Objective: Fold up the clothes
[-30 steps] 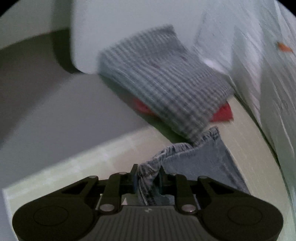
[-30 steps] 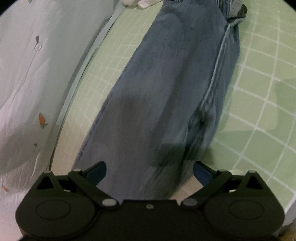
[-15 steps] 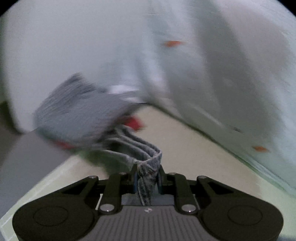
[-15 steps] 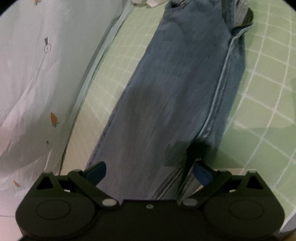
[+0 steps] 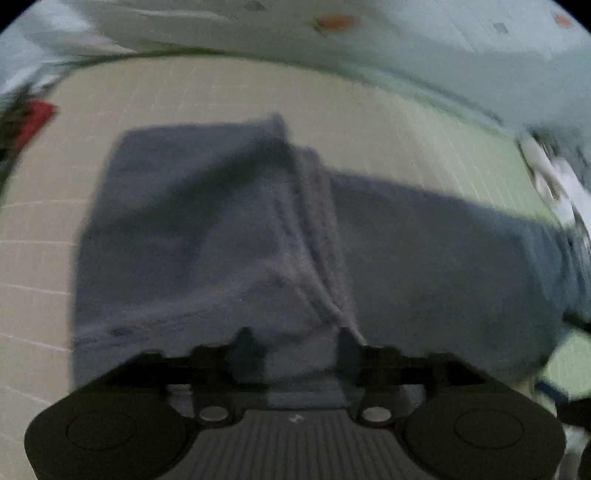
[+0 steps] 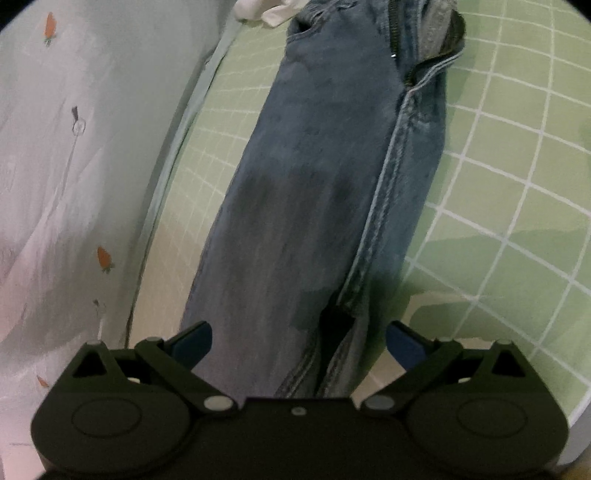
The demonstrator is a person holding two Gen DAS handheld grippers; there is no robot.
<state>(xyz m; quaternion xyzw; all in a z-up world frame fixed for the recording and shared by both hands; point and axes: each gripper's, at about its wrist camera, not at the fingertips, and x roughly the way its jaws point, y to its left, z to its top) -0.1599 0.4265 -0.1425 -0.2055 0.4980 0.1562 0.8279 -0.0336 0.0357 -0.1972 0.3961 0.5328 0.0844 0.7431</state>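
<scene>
- Jeans [image 6: 314, 177] lie lengthwise on green grid mat [image 6: 517, 184]; waistband w/ open fly at far end in R wrist view, legs run toward camera.
- R gripper [image 6: 299, 339]: jaws spread wide, blue fingertips [image 6: 192, 341] on either side of the leg fabric, nothing pinched. Hovers low over the lower leg part; whether the tips touch the denim can't be told.
- Side seam of jeans runs from fly area down to just left of the R fingertip; a dark gap/fold in the fabric sits between the jaws.
- L gripper [image 5: 293, 343]: view blurry. Jaws part-open w/ denim filling the gap between them; whether they're pinching the cloth or just resting on it — can't tell.
- In L wrist view jeans [image 5: 424, 240] appear folded: one layer w/ hem edge laid over another, hem ridge running from upper centre down to the R fingertip.
- Pale sheet w/ small carrot print [image 6: 74, 184] borders the mat on its L side in R view; same sheet [image 5: 369, 33] across top of L view.
- White cloth [image 6: 266, 9] at far end just beside the waistband.
- Red item [image 5: 38, 114] at L edge of L view, well apart from the jeans, too blurred to identify.
- Mat sits on a surface w/ pale rim [image 6: 173, 155]; can't say if bed or desk.
</scene>
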